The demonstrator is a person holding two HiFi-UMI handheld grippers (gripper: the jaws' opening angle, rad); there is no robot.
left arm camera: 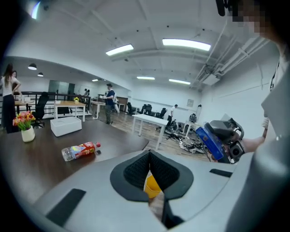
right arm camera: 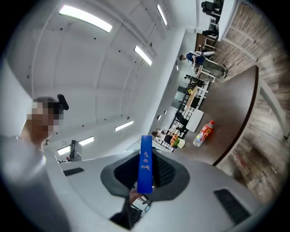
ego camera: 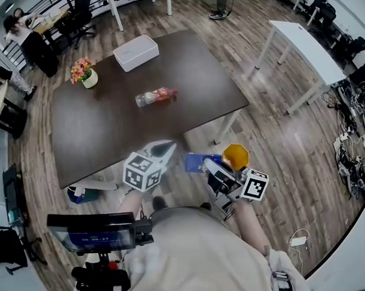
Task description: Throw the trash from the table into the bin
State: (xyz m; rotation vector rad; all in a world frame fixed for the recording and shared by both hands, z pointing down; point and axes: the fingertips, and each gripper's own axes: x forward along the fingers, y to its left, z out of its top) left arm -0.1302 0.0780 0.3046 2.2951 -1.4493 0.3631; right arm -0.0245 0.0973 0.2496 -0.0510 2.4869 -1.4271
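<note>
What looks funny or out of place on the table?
The plastic bottle lies on its side on the table, like leftover trash. The flower pot and white box sit neatly. The right tongs grip a blue packet.

- Dark brown table (ego camera: 109, 130), white legs.
- Plastic bottle (ego camera: 155, 97), red label, on its side mid-table.
- White rectangular box (ego camera: 135, 52) at the far edge.
- Flower pot (ego camera: 89, 78) upright near the far-left corner.

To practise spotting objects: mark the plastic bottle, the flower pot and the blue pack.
plastic bottle (ego camera: 158, 96), head view, red label.
flower pot (ego camera: 90, 79), head view, white pot side.
blue pack (right arm camera: 145, 165), right gripper view, narrow edge.
</note>
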